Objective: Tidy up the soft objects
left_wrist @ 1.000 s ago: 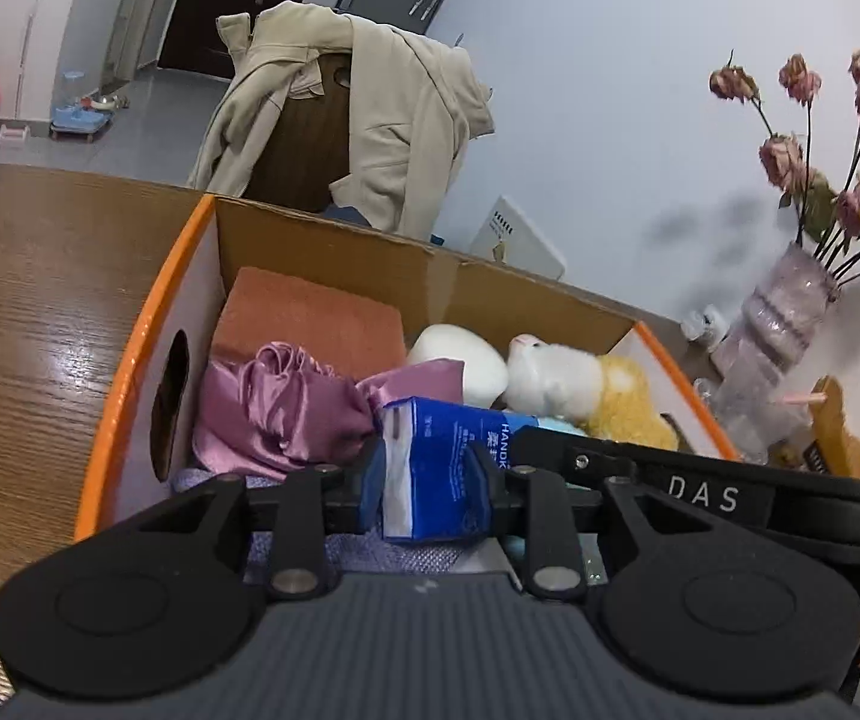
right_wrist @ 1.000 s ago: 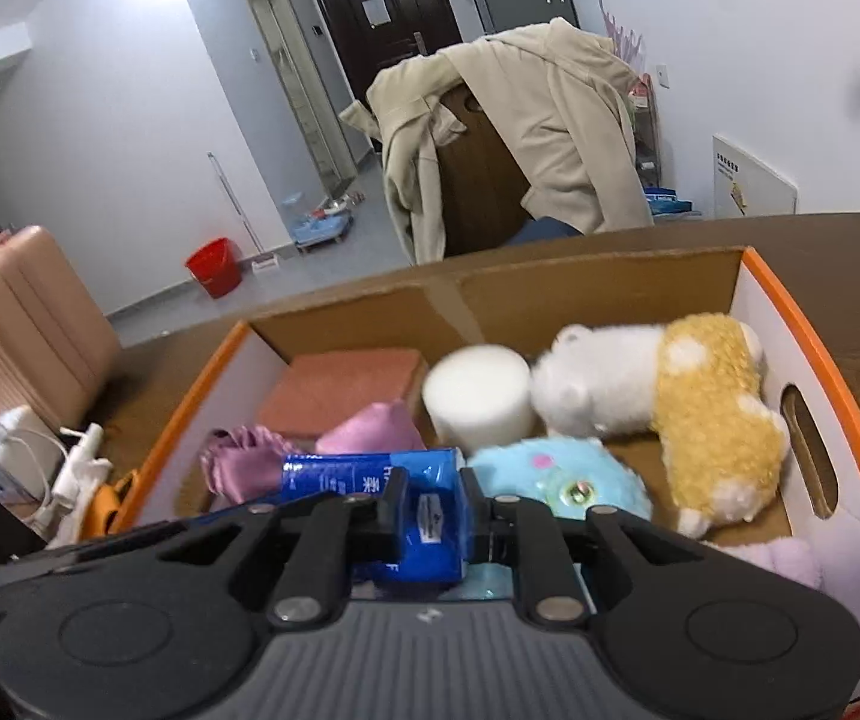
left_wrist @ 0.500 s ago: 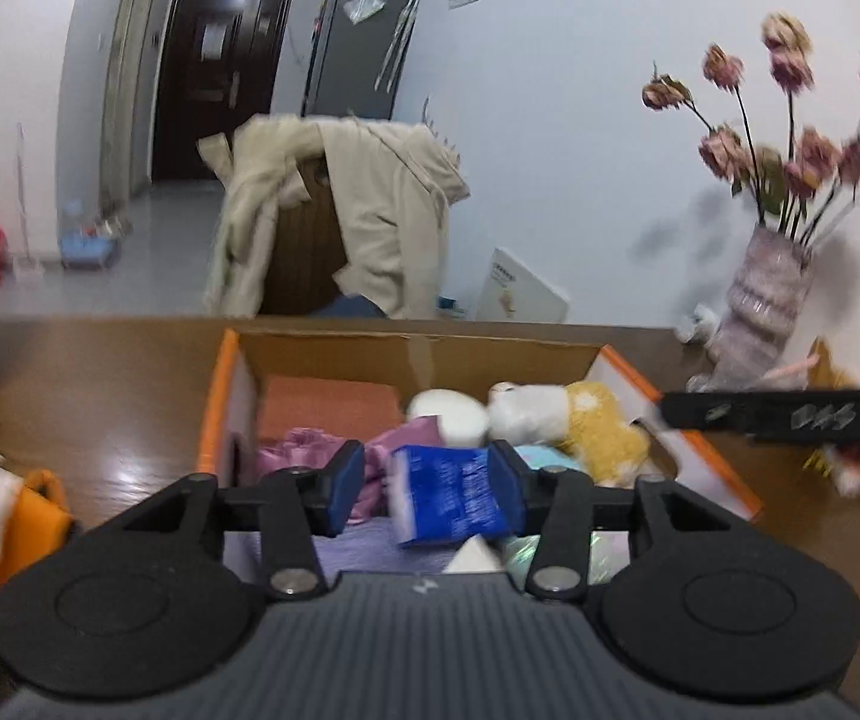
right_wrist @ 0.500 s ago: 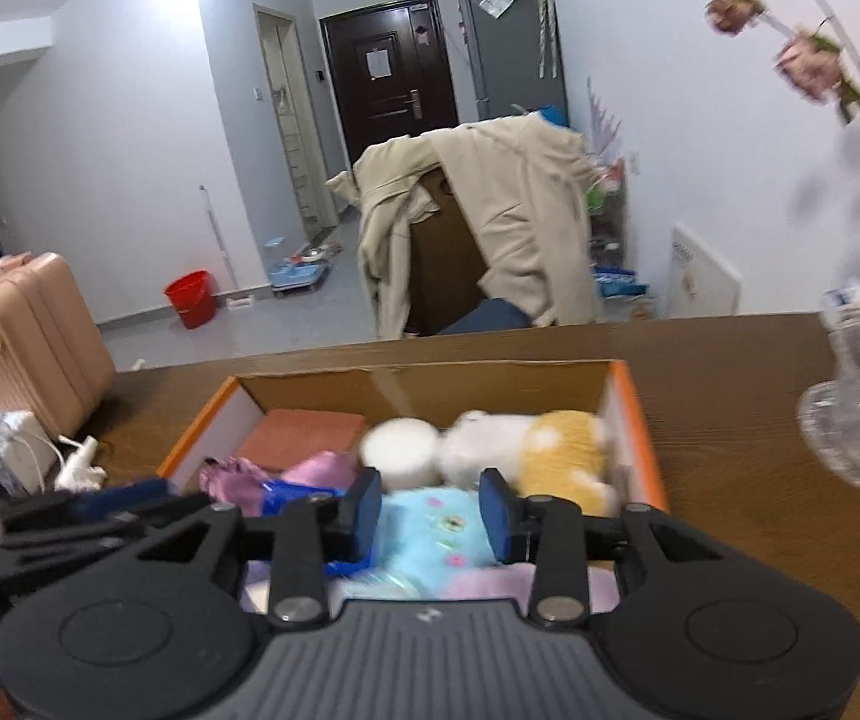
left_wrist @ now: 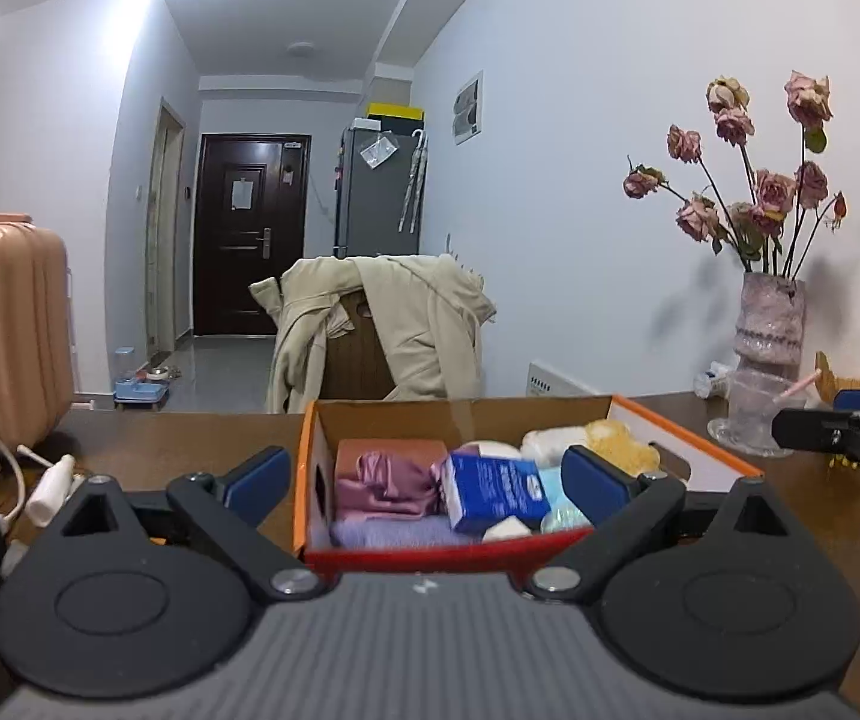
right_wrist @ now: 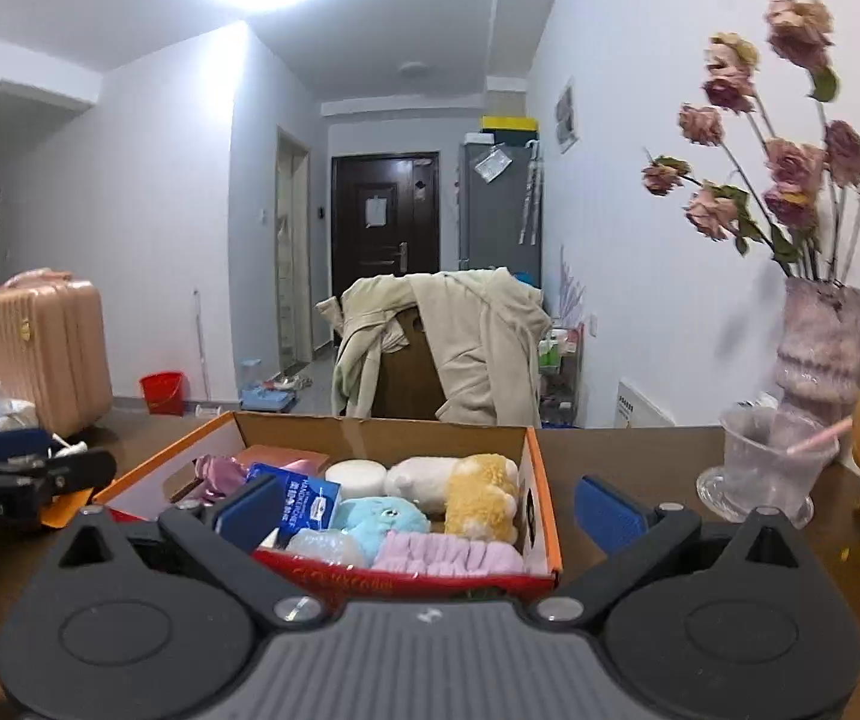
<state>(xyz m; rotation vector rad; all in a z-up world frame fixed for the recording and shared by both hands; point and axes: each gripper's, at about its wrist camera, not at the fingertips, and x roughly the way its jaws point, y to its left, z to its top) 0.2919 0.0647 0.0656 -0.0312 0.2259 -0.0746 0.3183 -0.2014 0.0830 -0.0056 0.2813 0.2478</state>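
Note:
A cardboard box with an orange rim (left_wrist: 670, 420) (right_wrist: 541, 480) stands on the wooden table and holds soft things. In it lie a blue tissue pack (left_wrist: 499, 495) (right_wrist: 303, 495), a purple satin cloth (left_wrist: 381, 480), a white and yellow plush (right_wrist: 466, 486), a light blue plush (right_wrist: 381, 519) and a pink fluffy band (right_wrist: 448, 552). My left gripper (left_wrist: 426, 477) hangs back from the box's near wall, its jaws opening wide with nothing gripped. My right gripper (right_wrist: 430, 507) does the same at the box's near right corner, jaws opening and holding nothing.
A vase of dried roses (left_wrist: 769, 324) and a glass cup (right_wrist: 772, 468) stand on the table right of the box. White cables and a charger (left_wrist: 51, 486) lie left of it. Behind the table are a chair draped with a beige coat (left_wrist: 381, 324) and a pink suitcase (left_wrist: 3, 324).
Both grippers let go of the blue tissue pack, opened wide and drew back from the box while tilting up. The pack now lies in the box.

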